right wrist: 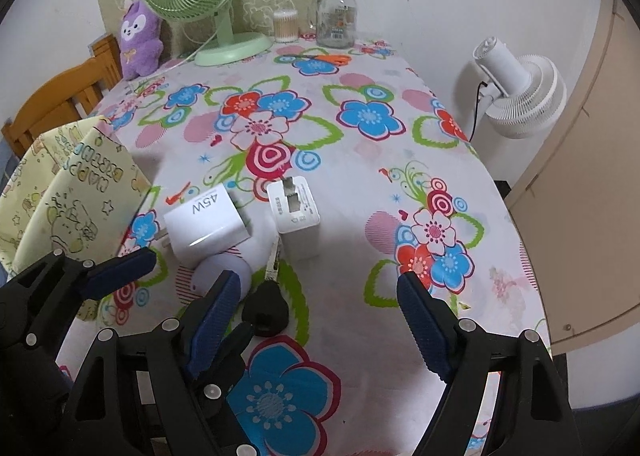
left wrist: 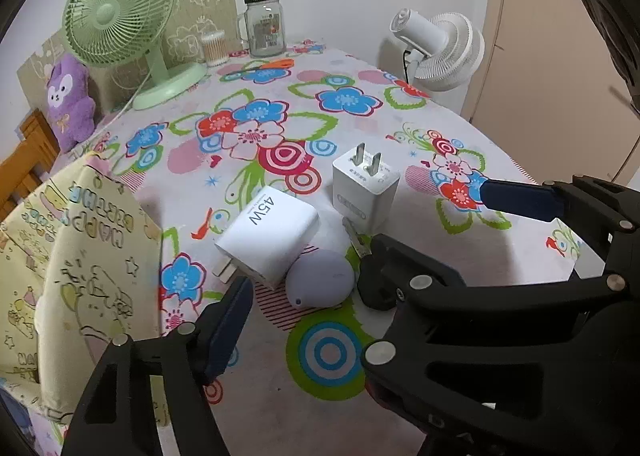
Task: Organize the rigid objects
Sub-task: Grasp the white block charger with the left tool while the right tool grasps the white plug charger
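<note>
White 45W charger [left wrist: 267, 240] lies on its side on the flowered tablecloth [left wrist: 400, 123], touching a lilac egg-shaped object [left wrist: 320, 279]; just right we see a second white charger [left wrist: 366, 191] upright, prongs up, and a black key [left wrist: 376, 276]. Only the right wrist view shows both grippers: left gripper [right wrist: 184, 276] and right gripper [right wrist: 316, 320], jaws apart, holding nothing. A patterned bag [left wrist: 80, 256] crowds the left.
</note>
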`<action>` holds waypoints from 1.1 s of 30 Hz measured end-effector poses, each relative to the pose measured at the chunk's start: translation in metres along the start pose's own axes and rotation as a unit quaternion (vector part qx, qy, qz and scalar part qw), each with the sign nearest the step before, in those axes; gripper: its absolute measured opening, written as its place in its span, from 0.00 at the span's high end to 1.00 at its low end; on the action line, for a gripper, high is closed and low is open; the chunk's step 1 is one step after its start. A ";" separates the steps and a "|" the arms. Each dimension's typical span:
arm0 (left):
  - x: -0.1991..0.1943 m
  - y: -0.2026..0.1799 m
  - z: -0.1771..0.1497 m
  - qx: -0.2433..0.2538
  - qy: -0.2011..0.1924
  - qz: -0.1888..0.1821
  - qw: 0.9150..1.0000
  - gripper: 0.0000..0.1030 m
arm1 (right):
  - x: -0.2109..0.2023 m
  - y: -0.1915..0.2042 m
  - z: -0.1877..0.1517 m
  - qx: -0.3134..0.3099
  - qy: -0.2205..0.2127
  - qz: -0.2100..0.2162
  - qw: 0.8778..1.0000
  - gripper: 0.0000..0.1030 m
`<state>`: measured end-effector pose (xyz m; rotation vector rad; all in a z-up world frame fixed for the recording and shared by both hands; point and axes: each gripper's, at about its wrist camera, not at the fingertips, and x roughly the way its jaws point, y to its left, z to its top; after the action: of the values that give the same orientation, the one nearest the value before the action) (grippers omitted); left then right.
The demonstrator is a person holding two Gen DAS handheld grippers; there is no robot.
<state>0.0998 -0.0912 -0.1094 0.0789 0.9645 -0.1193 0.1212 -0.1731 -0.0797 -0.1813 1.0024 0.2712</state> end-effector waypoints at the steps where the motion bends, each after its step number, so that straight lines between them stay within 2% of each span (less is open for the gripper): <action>1: 0.002 0.000 0.000 0.000 0.001 0.000 1.000 0.28 | 0.002 0.000 0.000 0.001 0.002 0.000 1.000 0.19; 5: 0.011 0.002 0.000 -0.004 0.009 -0.003 1.000 0.33 | 0.011 -0.001 0.000 0.005 0.010 0.002 1.000 0.19; 17: 0.024 0.015 0.006 -0.017 0.016 0.016 1.000 0.32 | 0.030 0.005 0.011 0.003 0.019 0.011 1.000 0.19; 22: 0.030 0.021 0.010 -0.032 0.022 0.013 0.999 0.32 | 0.037 0.008 0.019 -0.002 0.016 0.013 1.000 0.20; 24: 0.031 0.023 0.012 -0.038 0.023 0.012 0.999 0.32 | 0.039 0.010 0.021 -0.006 0.012 0.014 1.000 0.28; 27: 0.033 0.026 0.015 -0.045 0.027 0.010 0.999 0.31 | 0.043 0.011 0.025 -0.008 0.013 0.023 1.000 0.46; 28: 0.034 0.026 0.016 -0.047 0.027 0.012 0.998 0.31 | 0.045 0.012 0.025 -0.008 0.013 0.026 1.000 0.58; 29: 0.035 0.026 0.017 -0.047 0.028 0.013 0.998 0.30 | 0.046 0.011 0.025 -0.007 0.015 0.031 0.999 0.66; 33: 0.037 0.025 0.020 -0.041 0.023 0.021 0.999 0.25 | 0.047 0.009 0.027 -0.005 0.011 0.030 0.999 0.69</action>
<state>0.1399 -0.0717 -0.1278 0.0267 1.0127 -0.0390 0.1641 -0.1506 -0.1056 -0.1648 1.0291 0.3294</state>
